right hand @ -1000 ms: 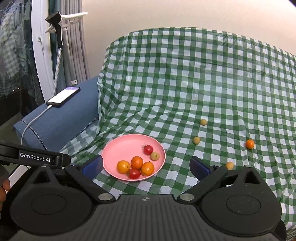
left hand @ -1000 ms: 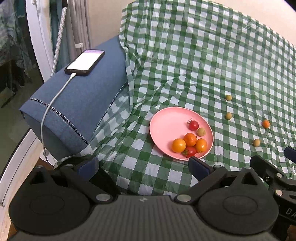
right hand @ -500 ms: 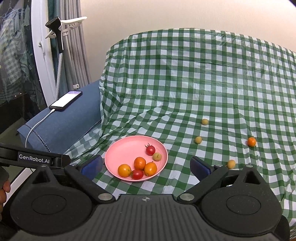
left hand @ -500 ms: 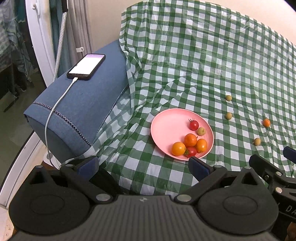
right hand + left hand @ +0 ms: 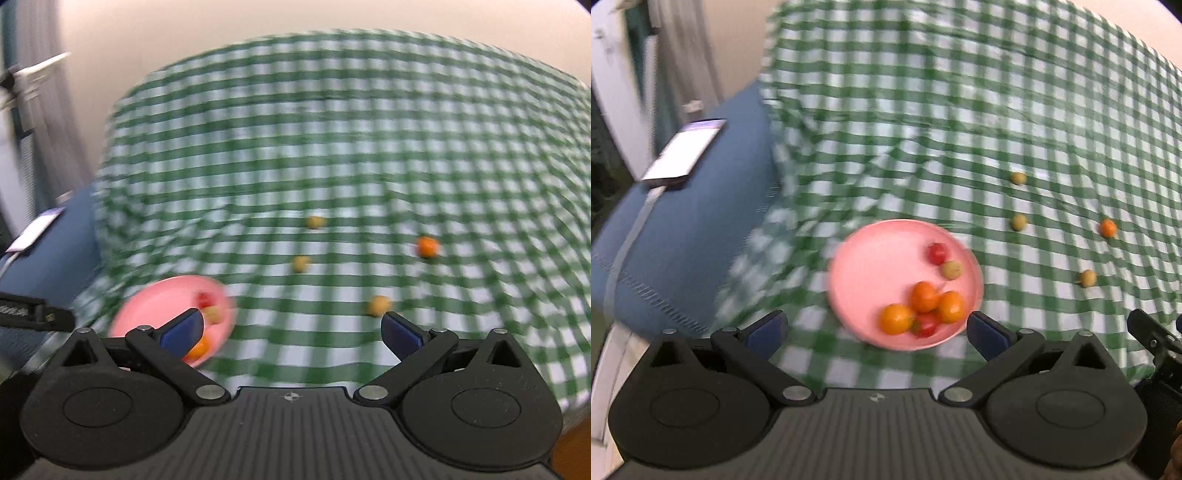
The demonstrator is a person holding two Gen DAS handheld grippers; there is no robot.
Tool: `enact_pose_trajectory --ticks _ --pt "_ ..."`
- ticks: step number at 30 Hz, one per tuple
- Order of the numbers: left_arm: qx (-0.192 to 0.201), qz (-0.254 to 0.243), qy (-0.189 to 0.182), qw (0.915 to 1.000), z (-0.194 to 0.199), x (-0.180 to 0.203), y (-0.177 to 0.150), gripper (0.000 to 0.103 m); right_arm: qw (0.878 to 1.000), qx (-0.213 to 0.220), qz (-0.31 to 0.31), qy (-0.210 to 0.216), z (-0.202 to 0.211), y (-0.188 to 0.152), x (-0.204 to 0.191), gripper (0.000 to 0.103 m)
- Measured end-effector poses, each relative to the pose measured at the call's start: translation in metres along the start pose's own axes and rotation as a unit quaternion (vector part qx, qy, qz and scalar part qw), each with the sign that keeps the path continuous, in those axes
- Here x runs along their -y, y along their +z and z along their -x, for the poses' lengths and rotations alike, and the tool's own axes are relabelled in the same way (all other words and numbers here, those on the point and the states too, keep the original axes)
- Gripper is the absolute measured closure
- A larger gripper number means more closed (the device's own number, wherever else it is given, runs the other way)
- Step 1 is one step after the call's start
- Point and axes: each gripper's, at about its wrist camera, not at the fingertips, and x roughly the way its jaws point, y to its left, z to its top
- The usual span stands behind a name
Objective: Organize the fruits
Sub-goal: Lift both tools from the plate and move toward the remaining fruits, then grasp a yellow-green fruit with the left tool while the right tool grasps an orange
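Note:
A pink plate [image 5: 871, 266] lies on the green checked cloth and holds several small red, orange and yellow-green fruits. It also shows in the right wrist view [image 5: 155, 310], blurred. Loose on the cloth are an orange fruit [image 5: 1108, 228] [image 5: 427, 246] and three yellowish fruits [image 5: 1018, 178] [image 5: 1019, 222] [image 5: 1087, 278]. My left gripper [image 5: 877, 332] is open and empty, just in front of the plate. My right gripper [image 5: 291, 330] is open and empty, its right pad next to the nearest yellowish fruit [image 5: 377, 305].
A blue cushioned armrest [image 5: 687, 236] stands left of the cloth with a phone [image 5: 685, 151] and its white cable on it. The other gripper's tip [image 5: 1152, 332] shows at the right edge. A pale wall is behind.
Both views are now motion-blurred. The right gripper has swung right and closer to the loose fruits. The left gripper has shifted so the plate sits more centrally. Both stay open.

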Motion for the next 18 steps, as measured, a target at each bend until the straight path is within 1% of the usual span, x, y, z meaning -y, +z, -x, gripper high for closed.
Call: enact_pose_trajectory --ticks 4,7,11,12,13,15,18 --pt "-0.026 -0.008 -0.034 0.999 -0.038 0.037 0.03 0.0 0.998 0.005 -0.031 -0.055 -0.023 0.01 0.044 0.001" --pt "-0.04 -0.016 -0.055 0.9976 -0.075 0.069 0.054 0.0 0.995 -0.002 -0.051 -0.082 -0.048 0.014 0.074 0.001" --pt "-0.037 -0.04 -0.062 0.9966 -0.134 0.115 0.079 0.0 0.994 -0.006 -0.042 -0.099 -0.103 0.03 0.102 0.001" --pt "-0.042 -0.049 -0.061 0.9961 -0.153 0.127 0.085 0.0 0.994 -0.012 -0.038 -0.1 -0.12 0.033 0.108 0.001" --pt "-0.052 -0.051 -0.06 0.9955 -0.169 0.136 0.09 0.0 0.994 -0.016 -0.038 -0.102 -0.136 0.034 0.114 0.001" --pt "-0.076 -0.045 -0.073 0.9934 -0.201 0.151 0.097 0.0 0.993 -0.015 -0.042 -0.106 -0.165 0.036 0.125 0.001" --pt "-0.091 -0.04 -0.078 0.992 -0.237 0.168 0.104 0.0 0.993 -0.01 -0.028 -0.112 -0.209 0.044 0.136 0.001"
